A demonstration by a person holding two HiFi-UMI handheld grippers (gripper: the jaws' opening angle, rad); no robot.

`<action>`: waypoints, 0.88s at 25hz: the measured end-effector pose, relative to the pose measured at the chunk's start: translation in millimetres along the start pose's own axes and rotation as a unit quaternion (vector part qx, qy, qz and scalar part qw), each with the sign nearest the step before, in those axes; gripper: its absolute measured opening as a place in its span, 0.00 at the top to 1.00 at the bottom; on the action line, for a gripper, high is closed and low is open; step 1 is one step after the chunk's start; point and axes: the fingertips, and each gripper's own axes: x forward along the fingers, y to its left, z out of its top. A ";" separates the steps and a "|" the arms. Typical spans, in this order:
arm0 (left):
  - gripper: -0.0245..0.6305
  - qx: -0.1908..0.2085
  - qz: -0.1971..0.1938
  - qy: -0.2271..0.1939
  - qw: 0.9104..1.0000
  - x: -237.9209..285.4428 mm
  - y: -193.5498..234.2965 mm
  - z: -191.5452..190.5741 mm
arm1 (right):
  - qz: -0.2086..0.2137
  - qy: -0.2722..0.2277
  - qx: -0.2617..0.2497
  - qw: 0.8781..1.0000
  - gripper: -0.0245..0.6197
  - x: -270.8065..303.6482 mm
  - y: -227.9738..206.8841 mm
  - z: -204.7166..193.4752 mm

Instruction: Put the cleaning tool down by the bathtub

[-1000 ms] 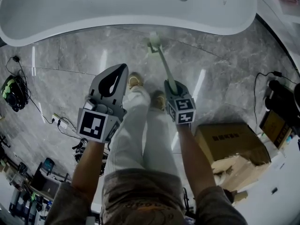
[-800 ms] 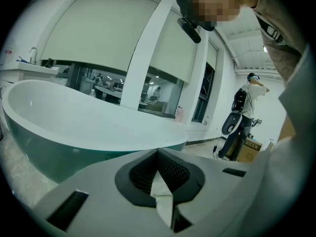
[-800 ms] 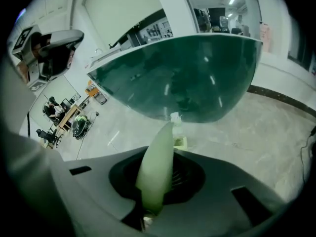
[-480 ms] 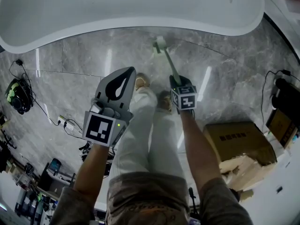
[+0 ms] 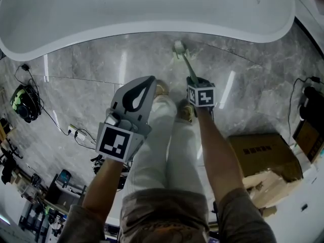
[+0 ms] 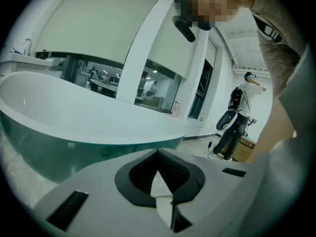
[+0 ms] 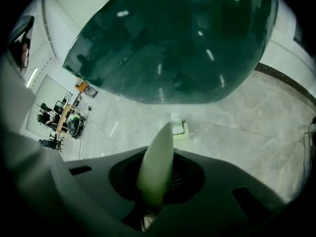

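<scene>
The cleaning tool (image 5: 185, 64) is a pale green long-handled brush. Its head (image 5: 178, 49) is low over the grey marble floor, just in front of the white bathtub (image 5: 126, 9); whether it touches the floor I cannot tell. My right gripper (image 5: 195, 81) points steeply down and is shut on the handle's near end. In the right gripper view the handle (image 7: 157, 162) runs out between the jaws toward the brush head (image 7: 178, 127) under the tub's dark side (image 7: 173, 43). My left gripper (image 5: 150, 79) hangs left of it, shut and holding nothing, aimed at the tub (image 6: 74, 117).
My legs and shoes (image 5: 162, 90) stand between the grippers. A cardboard box (image 5: 263, 158) sits at the right, with dark gear (image 5: 311, 115) beyond it. Cables and a power strip (image 5: 76, 133) and a dark bag (image 5: 25, 103) lie at the left. Another person (image 6: 242, 117) stands far off.
My right gripper has sunk toward the floor with the brush, carrying its head closer to the tub's base. The left gripper has hardly moved.
</scene>
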 end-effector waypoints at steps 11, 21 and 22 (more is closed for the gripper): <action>0.95 -0.017 -0.002 0.015 1.000 3.7 4.2 -13.7 | -0.006 0.058 -0.009 0.998 0.91 18.3 -4.1 11.1; 0.95 -0.020 0.003 0.017 1.000 3.5 15.9 -13.0 | 0.021 0.100 0.011 0.995 0.94 20.8 11.0 22.5; 0.95 -0.020 0.003 0.015 1.000 3.8 15.5 -11.3 | 0.026 0.100 0.022 0.994 0.95 20.2 12.9 21.9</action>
